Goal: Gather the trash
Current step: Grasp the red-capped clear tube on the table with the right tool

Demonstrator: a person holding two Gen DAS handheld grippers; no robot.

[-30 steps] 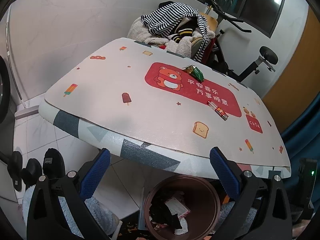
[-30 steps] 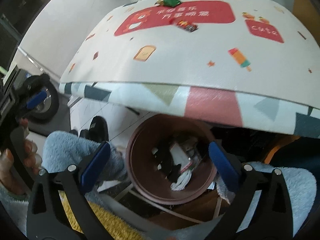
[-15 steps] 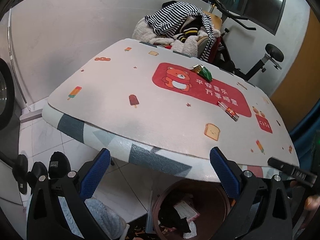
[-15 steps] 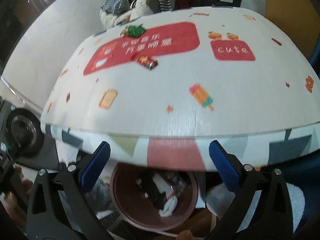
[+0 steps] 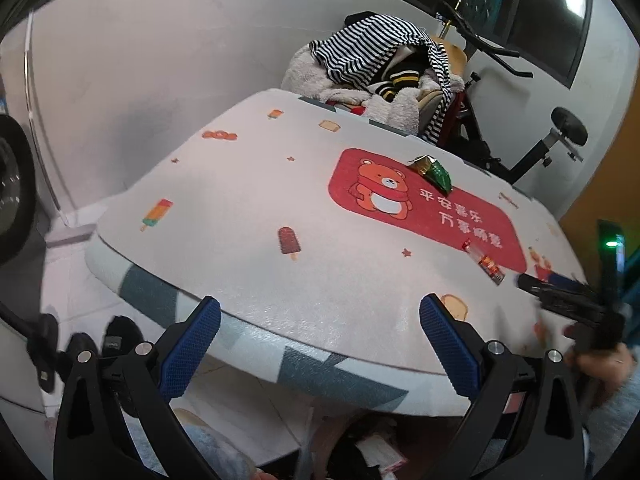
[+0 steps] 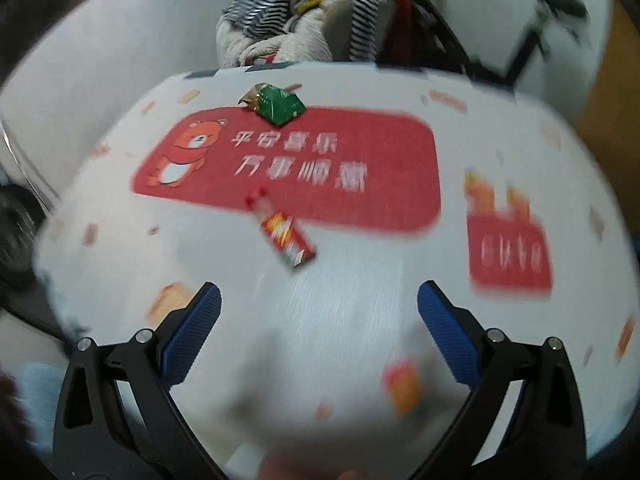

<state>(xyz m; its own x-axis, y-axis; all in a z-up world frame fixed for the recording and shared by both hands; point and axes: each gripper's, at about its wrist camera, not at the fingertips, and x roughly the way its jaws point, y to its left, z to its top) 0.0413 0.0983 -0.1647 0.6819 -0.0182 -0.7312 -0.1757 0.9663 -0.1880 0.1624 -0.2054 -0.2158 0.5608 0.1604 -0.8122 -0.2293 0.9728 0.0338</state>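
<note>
Fingers of the left gripper [image 5: 319, 320] are spread wide with nothing between them; the unit sits at the near edge of the bench [image 5: 248, 216], low enough that its lower body overlaps the floor below. Under that edge, at the bottom of the left wrist view, part of a bin [image 5: 372, 448] shows with crumpled paper and wrappers inside. Judged from this, some trash has been deposited.

Fingers of the right gripper [image 6: 319, 318] are likewise spread wide and empty. This unit is over the bench top [image 6: 340, 320]; the right wrist view is blurred, so fine detail is uncertain.

Remaining items, near to far:

1. Red wrapper [image 6: 286, 234], a flat elongated packet lying at the near border of the red printed panel, directly ahead of the right gripper and apart from it. In the left wrist view it lies at [image 5: 484, 261], close to the right gripper [image 5: 560, 296].
2. Green wrapper [image 6: 278, 104], a crumpled foil packet at the far border of the same panel, well beyond the red one [image 5: 432, 170].

Beyond the bench stands a chair piled with clothing [image 5: 384, 64].

Two pieces are left to collect; the red wrapper is the probable next pick for the right gripper.
</note>
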